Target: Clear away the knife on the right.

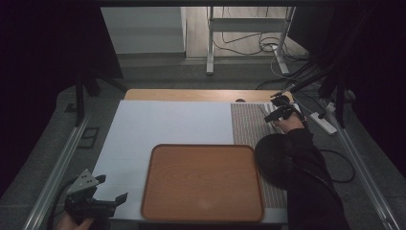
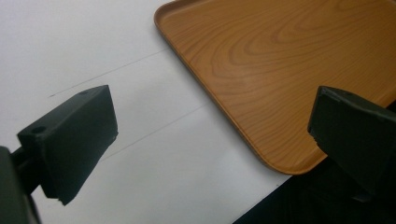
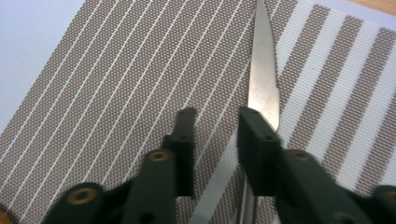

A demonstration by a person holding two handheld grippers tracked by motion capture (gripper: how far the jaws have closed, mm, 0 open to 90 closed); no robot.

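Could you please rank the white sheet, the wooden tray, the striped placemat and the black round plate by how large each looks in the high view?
1. White rectangular sheet.
2. Brown wooden rounded-corner tray.
3. Brown-and-white striped woven placemat, partly covered, so its rank is unsure.
4. Black round plate, partly hidden by a sleeve.

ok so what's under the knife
The knife lies on the striped mat, near where thin stripes give way to wide ones. The right gripper hides its lower part, so what lies under that end cannot be seen.

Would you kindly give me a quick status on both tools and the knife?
Left tool open, hovering beside wooden tray. Right tool open over knife on striped placemat.
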